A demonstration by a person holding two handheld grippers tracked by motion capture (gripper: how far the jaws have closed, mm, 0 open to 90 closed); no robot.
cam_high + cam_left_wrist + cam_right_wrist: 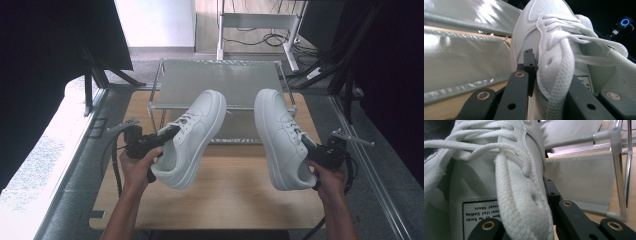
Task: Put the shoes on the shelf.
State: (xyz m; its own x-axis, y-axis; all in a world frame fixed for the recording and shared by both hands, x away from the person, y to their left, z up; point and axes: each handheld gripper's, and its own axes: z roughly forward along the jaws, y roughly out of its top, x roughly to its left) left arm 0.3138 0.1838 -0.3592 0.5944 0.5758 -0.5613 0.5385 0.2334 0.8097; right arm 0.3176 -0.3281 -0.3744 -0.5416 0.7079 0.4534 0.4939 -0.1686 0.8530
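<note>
Each gripper's jaws clamp a white sneaker's collar edge: left sneaker [192, 137] at nine o'clock, right sneaker [282, 137] at three. Thin padded grips could slip, dropping either onto the worktop [235, 200].

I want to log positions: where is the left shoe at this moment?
In the high view, the left shoe is in the air at centre-left, held by the left tool above the wooden table, in front of the metal rack.
</note>
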